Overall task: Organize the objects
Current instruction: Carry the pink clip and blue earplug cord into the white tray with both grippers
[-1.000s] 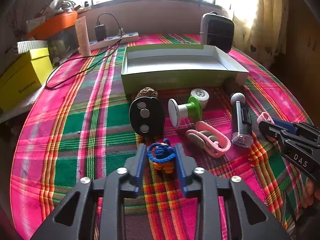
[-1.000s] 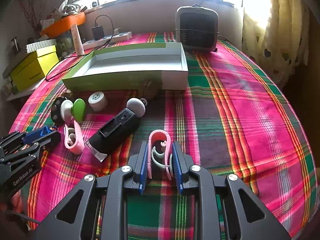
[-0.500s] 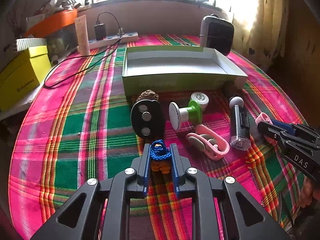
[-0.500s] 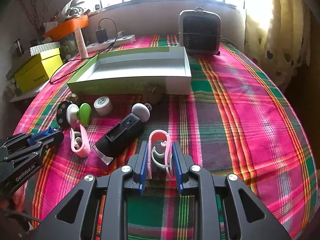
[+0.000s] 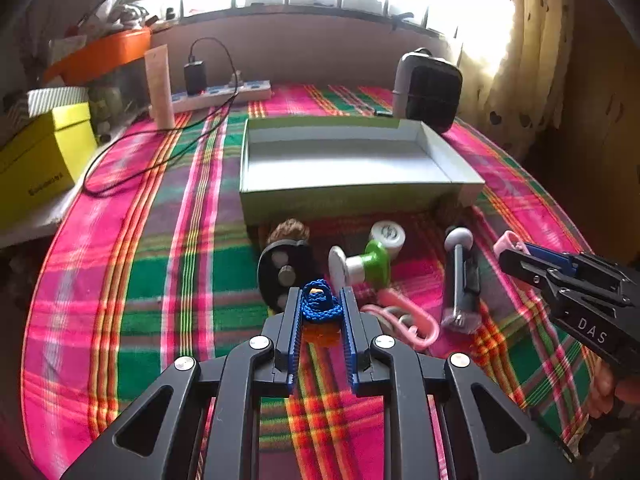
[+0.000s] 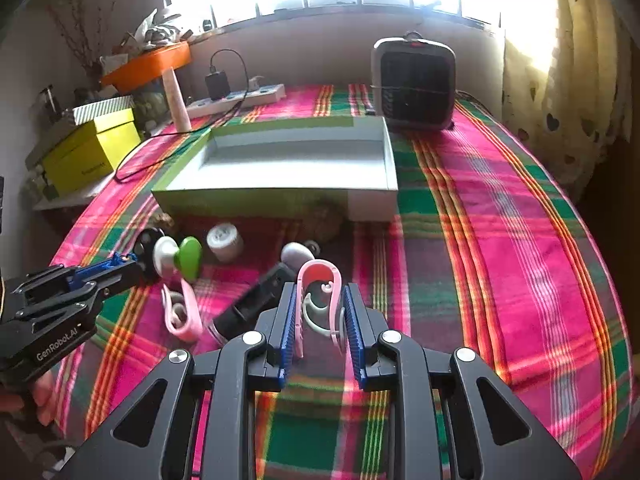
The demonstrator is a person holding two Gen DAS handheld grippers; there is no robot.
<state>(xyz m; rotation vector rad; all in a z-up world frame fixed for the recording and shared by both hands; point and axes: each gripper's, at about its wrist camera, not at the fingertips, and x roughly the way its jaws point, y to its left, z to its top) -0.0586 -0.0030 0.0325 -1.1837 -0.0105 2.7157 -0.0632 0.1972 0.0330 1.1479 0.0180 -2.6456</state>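
Observation:
My left gripper (image 5: 320, 300) is shut on a blue-and-orange cord toy (image 5: 319, 307) and holds it above the plaid cloth. My right gripper (image 6: 320, 296) is shut on a pink clip (image 6: 318, 300) and holds it off the cloth; it also shows in the left wrist view (image 5: 516, 250). An open green-and-white box (image 5: 352, 196) (image 6: 280, 196) lies ahead of both, empty. In front of it lie a black disc (image 5: 282, 268), a green-and-white spool (image 5: 360, 266), a white cap (image 5: 387, 234), a second pink clip (image 5: 404, 320) and a black tube (image 5: 460, 276).
A grey heater (image 6: 414, 84) stands behind the box on the right. A power strip (image 5: 224, 94) with a black cable, a yellow box (image 5: 36, 168) and an orange tray (image 5: 100, 54) are at the back left. A curtain (image 6: 568, 60) hangs on the right.
My left gripper closed on the cord toy and lifted it off the cloth. My right gripper rose with the pink clip still held.

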